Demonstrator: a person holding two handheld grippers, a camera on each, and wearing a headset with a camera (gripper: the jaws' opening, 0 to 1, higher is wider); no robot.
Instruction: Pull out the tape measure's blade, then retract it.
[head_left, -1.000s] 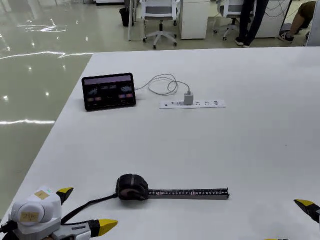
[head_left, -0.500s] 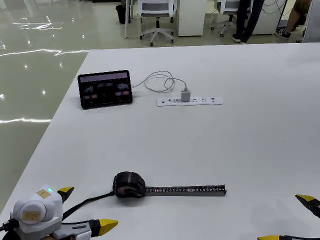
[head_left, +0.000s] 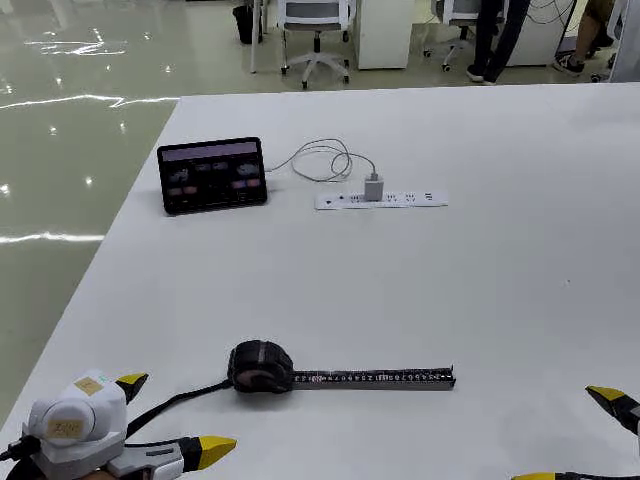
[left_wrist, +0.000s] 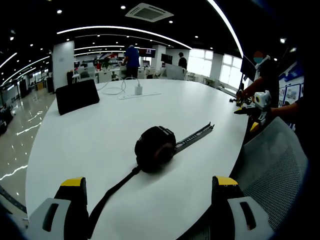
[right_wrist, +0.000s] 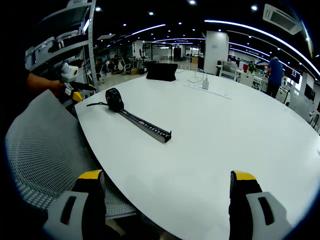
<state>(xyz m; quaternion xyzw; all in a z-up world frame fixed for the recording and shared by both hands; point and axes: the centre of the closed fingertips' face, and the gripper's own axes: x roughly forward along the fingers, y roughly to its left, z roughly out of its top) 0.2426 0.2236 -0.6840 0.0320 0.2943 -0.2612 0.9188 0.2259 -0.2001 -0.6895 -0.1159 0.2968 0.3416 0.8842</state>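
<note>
Head view: the tape measure (head_left: 262, 366) is seen lying on the worktop (head_left: 420, 280), blade (head_left: 375, 378) extended, between the left claw (head_left: 172, 414) and the right claw (head_left: 570, 436); both are released, nothing grasped.

The right gripper (head_left: 570, 435) creeps slightly forward, so its second yellow fingertip (head_left: 535, 476) now peeks in at the head view's lower edge, with the tape measure's blade (head_left: 375, 377) ahead to its left.
</note>
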